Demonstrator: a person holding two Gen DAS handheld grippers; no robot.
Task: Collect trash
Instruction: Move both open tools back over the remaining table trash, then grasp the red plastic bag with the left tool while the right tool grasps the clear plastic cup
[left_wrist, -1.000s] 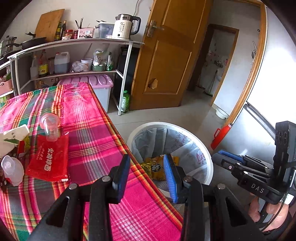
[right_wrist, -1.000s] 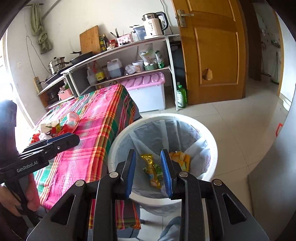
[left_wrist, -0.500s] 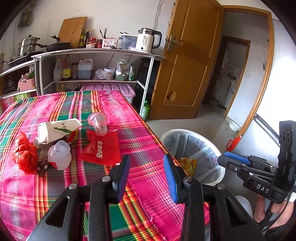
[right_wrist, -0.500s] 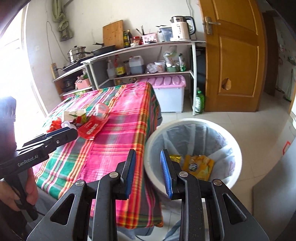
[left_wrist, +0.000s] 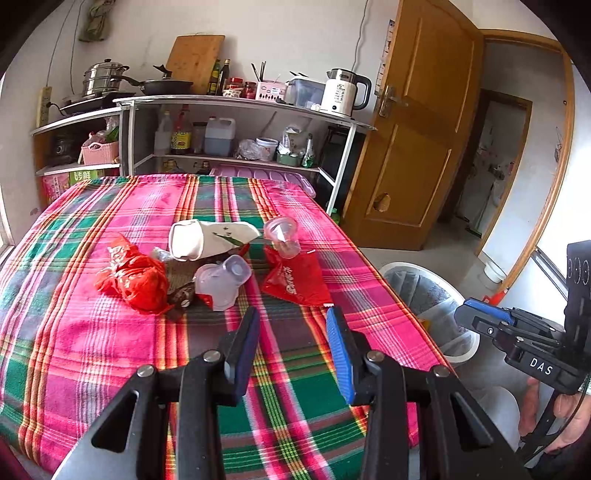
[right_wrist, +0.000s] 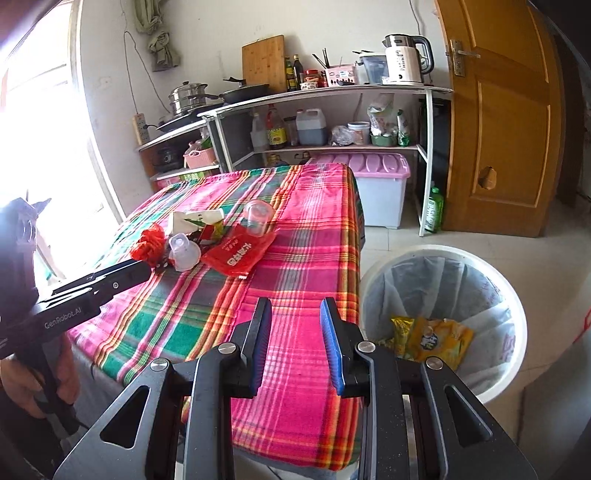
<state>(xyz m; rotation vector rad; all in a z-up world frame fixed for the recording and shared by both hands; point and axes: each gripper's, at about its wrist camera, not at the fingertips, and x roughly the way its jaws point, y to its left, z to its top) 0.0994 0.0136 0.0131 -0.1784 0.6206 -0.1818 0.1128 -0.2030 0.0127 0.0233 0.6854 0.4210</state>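
Trash lies in a cluster on the plaid tablecloth (left_wrist: 110, 354): a crumpled red bag (left_wrist: 133, 277), a white carton (left_wrist: 207, 240), two clear plastic cups (left_wrist: 282, 236) (left_wrist: 221, 278) and a flat red wrapper (left_wrist: 295, 280). My left gripper (left_wrist: 293, 332) is open and empty over the table, short of the wrapper. My right gripper (right_wrist: 295, 328) is open and empty above the table's near right edge. The white lined trash bin (right_wrist: 517, 325) stands on the floor right of the table and holds yellow wrappers (right_wrist: 432, 339).
A metal shelf (left_wrist: 240, 103) with pots, bottles and a kettle (left_wrist: 343, 94) stands behind the table. A pink-lidded storage box (right_wrist: 376, 184) sits under it. A wooden door (right_wrist: 498, 122) is at the right. The bin also shows in the left wrist view (left_wrist: 454, 295).
Both grippers have swung left, away from the bin and toward the table. The left one now faces the trash cluster; the right one has moved from over the bin to the table edge.
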